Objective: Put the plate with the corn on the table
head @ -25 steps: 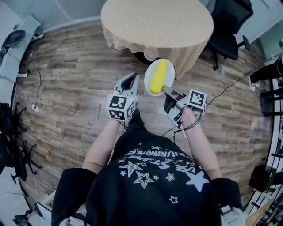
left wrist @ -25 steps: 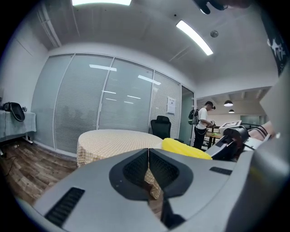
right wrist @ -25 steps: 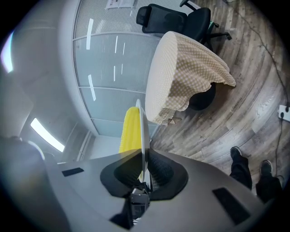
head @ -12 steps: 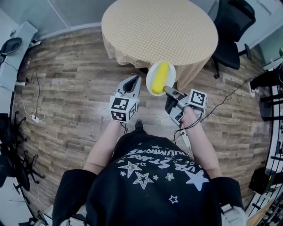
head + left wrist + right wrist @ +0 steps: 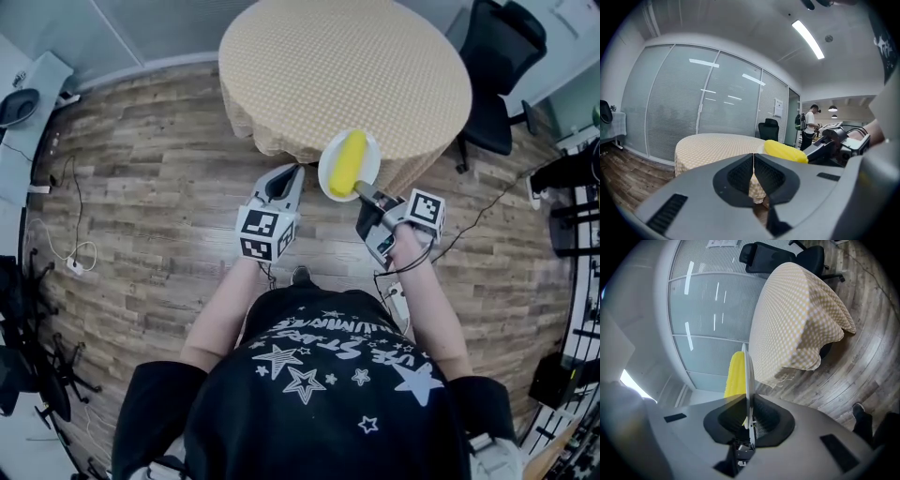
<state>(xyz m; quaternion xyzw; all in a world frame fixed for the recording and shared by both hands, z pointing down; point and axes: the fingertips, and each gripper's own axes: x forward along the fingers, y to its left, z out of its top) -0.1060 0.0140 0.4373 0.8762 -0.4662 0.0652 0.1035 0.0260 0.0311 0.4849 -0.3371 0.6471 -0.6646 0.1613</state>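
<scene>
A white plate carrying a yellow corn cob hangs in the air at the near edge of the round table, which is covered in a beige checked cloth. My right gripper is shut on the plate's near rim; in the right gripper view the plate shows edge-on between the jaws with the corn on its left side. My left gripper is shut and empty, to the left of the plate. In the left gripper view the corn lies right of the table.
A black office chair stands right of the table. Cables run over the wood floor at left, by a grey desk edge. Dark equipment racks line the right side. A person stands far off in the left gripper view.
Both grippers and the plate with the corn have moved forward toward the table; the plate now overlaps the table's near edge. Both grips are unchanged.
</scene>
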